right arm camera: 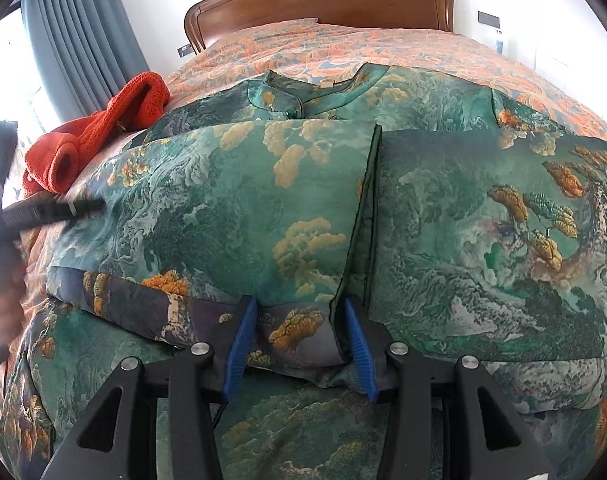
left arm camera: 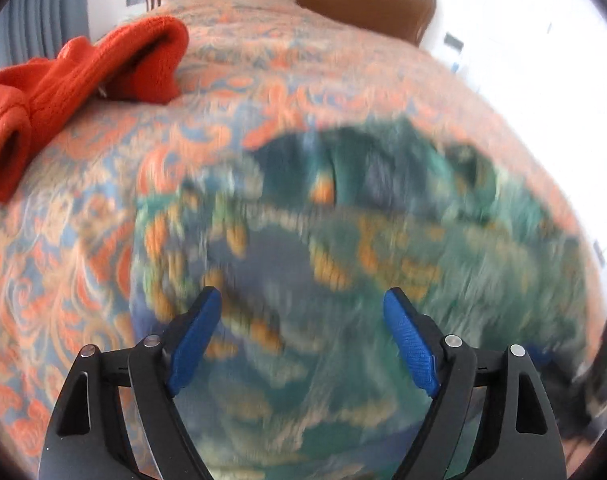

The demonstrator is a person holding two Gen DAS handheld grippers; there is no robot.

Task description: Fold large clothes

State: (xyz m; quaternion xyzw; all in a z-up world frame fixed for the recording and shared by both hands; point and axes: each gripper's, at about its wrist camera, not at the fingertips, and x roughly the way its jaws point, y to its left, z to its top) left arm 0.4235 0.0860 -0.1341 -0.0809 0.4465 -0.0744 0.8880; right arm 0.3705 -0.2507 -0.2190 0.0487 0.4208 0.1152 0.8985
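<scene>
Garment (right arm camera: 311, 208): large green robe with gold cloud and pine print, spread on the bed (right arm camera: 383, 46) over an orange-and-blue patterned bedspread. Collar (right arm camera: 287, 100) points toward the wooden headboard (right arm camera: 319, 0); long axis runs from headboard toward the camera. 2 side panels are folded inward and meet at a dark-piped edge (right arm camera: 367, 216) that runs roughly along that axis, slightly left of the garment's middle in the right wrist view.

Right tool (right arm camera: 299, 340): blue pads sit partly apart at the near hem, with a fold of the fabric bunched between them and the right pad against the piped edge. Pads appear to press on the cloth.

Left tool (left arm camera: 303, 336): jaws wide apart above the robe, nothing between the pads. In the right wrist view it shows only as a blurred dark shape (right arm camera: 55, 210) at the left edge, near the robe's left side.

Red knitted sweater (left arm camera: 63, 92) lies crumpled on the bedspread left of the robe, toward the grey curtain (right arm camera: 79, 36).

Hard to read: left wrist view is motion-blurred, so the robe's folds cannot be traced there. Lower hem is hidden behind the right tool's body. Right sleeve runs out of frame.
</scene>
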